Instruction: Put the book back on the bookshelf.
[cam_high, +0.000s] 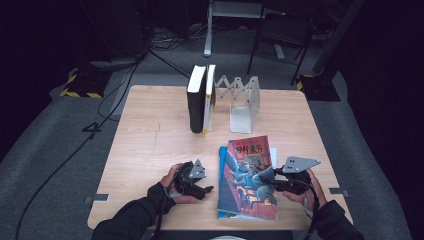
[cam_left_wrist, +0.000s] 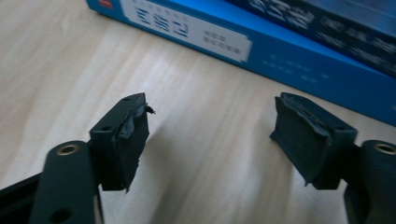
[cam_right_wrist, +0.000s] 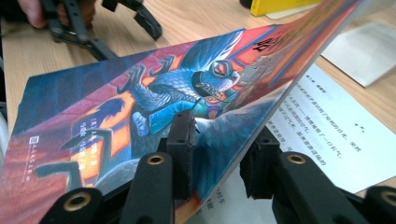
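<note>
A colourful illustrated book (cam_high: 248, 175) lies on top of a blue book (cam_high: 220, 165) at the table's front. My right gripper (cam_high: 271, 183) is shut on the illustrated book's right edge. In the right gripper view the gripper (cam_right_wrist: 219, 154) has one pad on the cover (cam_right_wrist: 140, 93) and one beneath, with that edge raised off a white printed surface (cam_right_wrist: 327, 135). My left gripper (cam_high: 207, 190) rests on the table left of the stack. It stands open (cam_left_wrist: 210, 135) with nothing between its pads, facing the blue book's spine (cam_left_wrist: 280, 56).
Two books stand upright at the back of the wooden table (cam_high: 150, 140), a black one (cam_high: 196, 97) and a white-and-yellow one (cam_high: 210, 97). A folding metal bookend (cam_high: 244, 102) stands to their right. Cables and a chair lie beyond the far edge.
</note>
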